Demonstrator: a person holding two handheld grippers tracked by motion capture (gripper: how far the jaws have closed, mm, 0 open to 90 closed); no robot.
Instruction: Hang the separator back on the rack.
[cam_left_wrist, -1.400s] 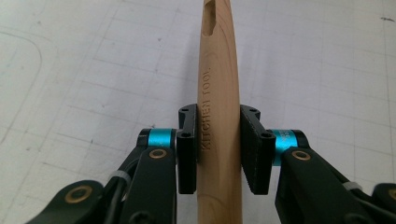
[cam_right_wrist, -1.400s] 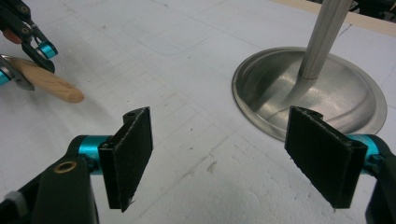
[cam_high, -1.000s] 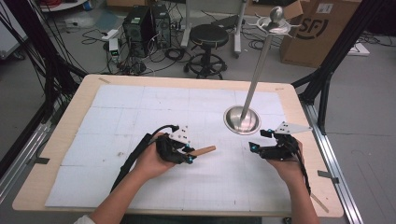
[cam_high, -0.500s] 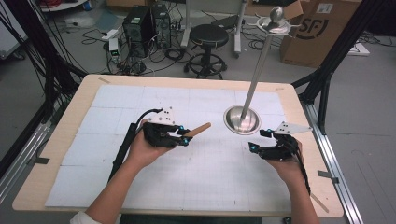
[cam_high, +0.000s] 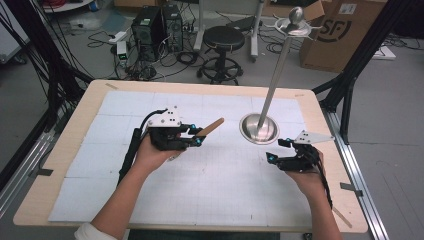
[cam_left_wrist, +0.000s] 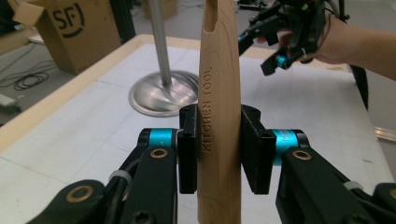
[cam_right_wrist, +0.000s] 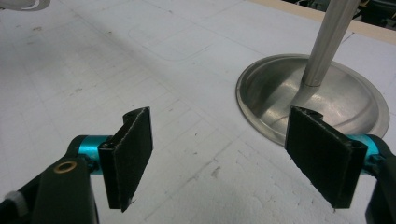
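Observation:
My left gripper (cam_high: 196, 136) is shut on a wooden kitchen tool handle (cam_high: 210, 127), held above the table left of centre and pointing right toward the stand. In the left gripper view the handle (cam_left_wrist: 219, 112), marked "KITCHEN TOOL", stands between the two jaws of my left gripper (cam_left_wrist: 218, 147). A metal stand with a round base (cam_high: 258, 128) and a tall pole (cam_high: 277, 67) with hooks on top (cam_high: 295, 22) rises at the right of the table. My right gripper (cam_high: 275, 151) stays open near the base, empty, as the right gripper view (cam_right_wrist: 231, 161) shows, with the base (cam_right_wrist: 313, 100) just beyond.
A white gridded mat (cam_high: 200, 170) covers the wooden table (cam_high: 55, 165). Beyond the far edge stand a stool (cam_high: 223, 40), computer towers (cam_high: 150, 25), cables and a cardboard box (cam_high: 340, 30). The other hand with its gripper (cam_left_wrist: 289, 32) appears far off in the left gripper view.
My left gripper has risen and moved back and left with the wooden handle, its tip tilting up toward the stand. The right gripper has stayed where it was.

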